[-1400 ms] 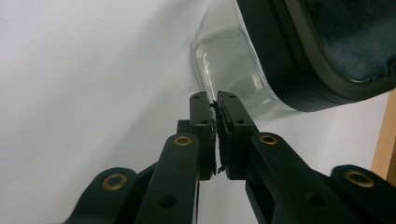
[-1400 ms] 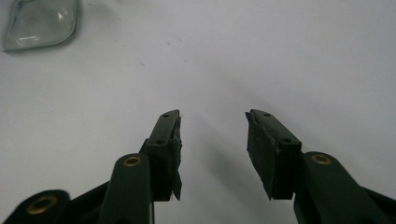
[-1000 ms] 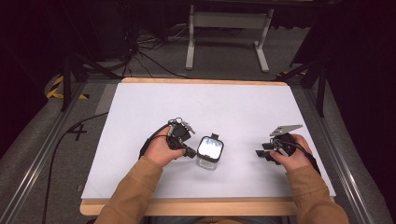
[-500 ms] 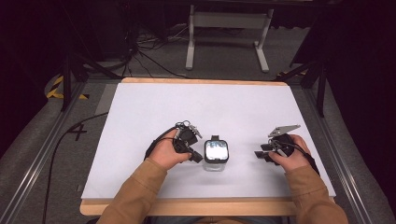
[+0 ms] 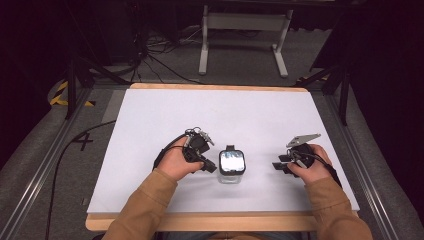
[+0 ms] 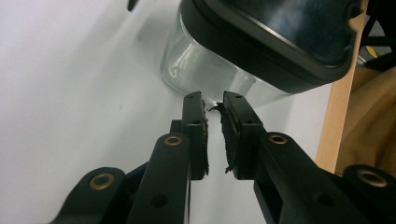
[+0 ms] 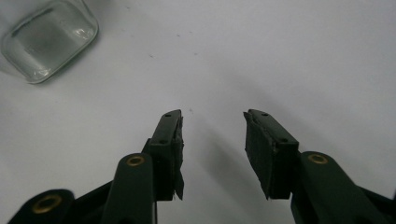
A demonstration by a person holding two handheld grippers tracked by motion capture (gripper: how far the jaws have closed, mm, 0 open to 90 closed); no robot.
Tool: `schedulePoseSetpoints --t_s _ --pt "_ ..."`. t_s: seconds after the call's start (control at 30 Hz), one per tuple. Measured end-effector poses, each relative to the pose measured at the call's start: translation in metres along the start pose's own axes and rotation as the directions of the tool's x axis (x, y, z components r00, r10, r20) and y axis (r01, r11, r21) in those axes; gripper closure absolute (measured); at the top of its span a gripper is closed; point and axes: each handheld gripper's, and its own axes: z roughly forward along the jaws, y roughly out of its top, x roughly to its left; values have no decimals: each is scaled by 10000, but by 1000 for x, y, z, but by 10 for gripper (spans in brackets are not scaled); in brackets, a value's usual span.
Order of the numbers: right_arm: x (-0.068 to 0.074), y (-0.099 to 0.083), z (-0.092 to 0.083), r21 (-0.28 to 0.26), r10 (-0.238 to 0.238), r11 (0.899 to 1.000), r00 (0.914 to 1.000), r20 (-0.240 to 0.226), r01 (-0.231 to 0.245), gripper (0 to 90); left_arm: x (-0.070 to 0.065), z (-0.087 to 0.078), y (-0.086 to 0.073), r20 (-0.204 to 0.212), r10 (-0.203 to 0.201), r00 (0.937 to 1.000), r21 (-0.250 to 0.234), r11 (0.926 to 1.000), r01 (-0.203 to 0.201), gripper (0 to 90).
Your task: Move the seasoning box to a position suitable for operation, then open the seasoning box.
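Both tongs sit near the front edge of the surface [image 5: 150, 115], one on each side of a small glass jar [image 5: 231, 170]. Left tongs [image 6: 212, 105] are narrowed to a slim gap with nothing between the pads; their tips point at the base of the jar's clear wall and look to be just beside or barely touching it, though I cannot tell which. Right tongs [image 7: 212, 116] stand wide and hold nothing, hovering over bare white surface well apart from the jar, which shows off at the far left of the right gripper view.

As a judgement, the step in hand is the approach: the left tongs are closing in on the jar while the right tongs wait. A grip would call for the left tongs to widen enough to take the jar's wall or its lid, or for the right tongs to come across and steady the glass from the other side, since smooth glass could slide on this surface if pushed from one side.

Standing upright, the jar is squarish with rounded corners and thick transparent walls, capped by a dark lid [image 6: 280, 42] with a glossy, reflective top. It looks empty.
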Motion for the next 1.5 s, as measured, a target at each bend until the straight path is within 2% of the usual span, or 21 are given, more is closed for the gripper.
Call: schedulePoseSetpoints --t_s 0.17,0.23,0.3,0.33,0.37,0.4,0.43,0.47,0.5,0.6,0.7,0.8,0.9,0.97,1.0,1.03,1.2,1.33,1.4,1.47,1.5 --pt "2 0 0 6 -28 10000 10000 -19 28 576 -3 -19 1 -181 -88 9998 -649 9979 76 769" --pt "2 0 0 -24 -26 10000 10000 -19 26 576 -6 -29 2 -333 -204 9992 -1158 9931 164 761" --pt "2 0 -1 -35 3 10000 10000 -25 -3 576 -7 -33 2 -360 -216 9991 -1334 9909 166 758" --pt "2 0 -1 -43 -41 10000 10000 39 41 578 -10 -38 3 -362 -291 9989 -1761 9841 223 759" --pt "2 0 -1 -48 -40 10000 10000 45 40 579 -11 -40 4 -377 -262 9989 -1980 9800 182 759" --pt "2 0 -1 -48 -40 10000 10000 45 40 579 -11 -40 4 -377 -262 9989 -1980 9800 182 759" --pt "3 0 -1 -77 -44 10000 10000 65 44 582 -13 -44 6 -515 -153 9986 -2556 9668 16 760" --pt "3 0 -1 -77 -44 10000 10000 65 44 582 -13 -44 6 -515 -153 9986 -2556 9668 16 761" --pt "3 0 -1 -153 -128 9998 9999 79 130 594 -15 -46 7 -528 -151 9985 -2930 9561 -11 761" --pt "6 -2 -4 -434 -179 9989 9998 97 183 620 -18 -51 11 -609 -35 9981 -3596 9329 -187 777" --pt "8 -4 -7 -546 -176 9983 9998 56 179 627 -19 -51 15 -756 -105 9971 -4009 9159 -207 782" --pt "9 -6 -7 -577 -152 9982 9999 -21 150 628 -19 -45 20 -956 -83 9954 -4099 9116 -317 799" --pt "11 -9 -7 -600 -121 9981 9999 -98 115 628 -16 -36 27 -933 40 9956 -4282 9026 -438 841" --pt "11 -10 -7 -600 -198 9980 9998 -55 195 628 -15 -33 28 -929 -18 9957 -4288 9026 -384 846" --pt "13 -11 -8 -617 -140 9980 9999 -94 134 628 -13 -30 30 -922 -18 9957 -4252 9043 -377 850" --pt "13 -12 -8 -596 -192 9980 9998 -84 187 628 -10 -24 32 -1045 -26 9945 -4141 9093 -411 852" --pt "15 -15 -8 -570 -169 9982 9998 -106 162 628 -4 -15 37 -1018 7 9948 -3974 9167 -413 861" --pt "17 -19 -10 -570 -77 9984 9999 -103 71 628 -1 -8 41 -858 2 9963 -3955 9178 -342 874" --pt "17 -22 -12 -606 -96 9981 9999 -38 93 628 0 -5 43 -802 63 9968 -3701 9283 -357 885" --pt "17 -22 -13 -615 -63 9981 10000 -35 61 628 0 -3 44 -777 43 9970 -3653 9303 -325 892" --pt "17 -23 -14 -650 -68 9979 10000 -4 67 628 0 -3 44 -790 74 9968 -3508 9358 -348 893"
